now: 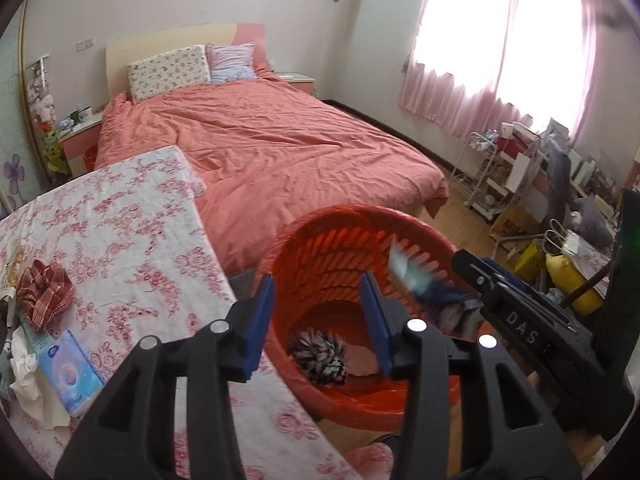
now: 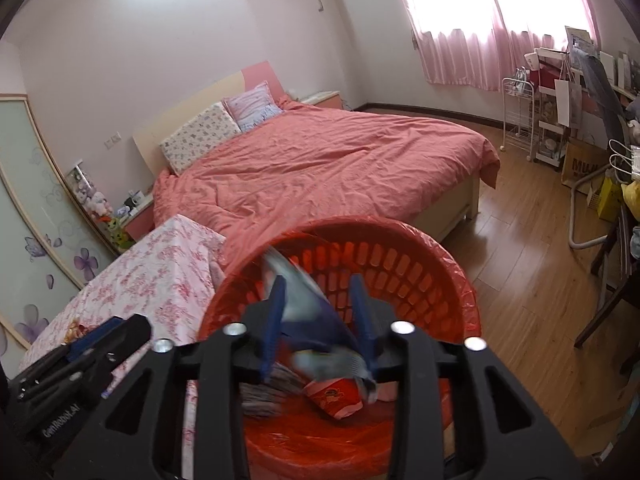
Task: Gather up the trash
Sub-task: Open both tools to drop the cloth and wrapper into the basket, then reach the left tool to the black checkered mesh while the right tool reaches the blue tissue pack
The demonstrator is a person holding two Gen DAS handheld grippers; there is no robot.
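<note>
Release over the bin is the step in hand, I'd judge. Both grippers sit above the red basket (image 2: 440, 268), which stands on the wood floor between the floral-cloth table (image 1: 132, 216) at left and the bed (image 1: 264, 140) beyond.

Right gripper (image 2: 318, 324): jaws parted, a blue-and-white wrapper (image 2: 308, 312) motion-blurred between them, apparently dropping. Can't tell if a pad is touching it; looks loose, so I read it as let go. To do this well: keep jaws wide, hold over the basket's middle, not the rim, & wait till the wrapper clears the fingers before pulling away. Light film, so it may flutter or cling to a pad; a small shake would free it.

Left gripper (image 1: 320, 316): jaws apart, nothing between them, aimed into the basket. Best kept clear of the right gripper, which is just beside it at right.

Trash so far: in the basket bottom, a black-and-white striped crumpled piece (image 1: 318, 356), a red printed paper cup (image 2: 336, 398) on its side & something pale pink, unclear. Basket is lined w/ a thin red bag; slotted walls.

More to fetch, prob.: near left on the table, white crumpled tissue (image 1: 24, 376), a blue tissue pack (image 1: 70, 372), red plaid cloth bundle (image 1: 44, 292). Whether pack & cloth count as trash, can't say.
</note>
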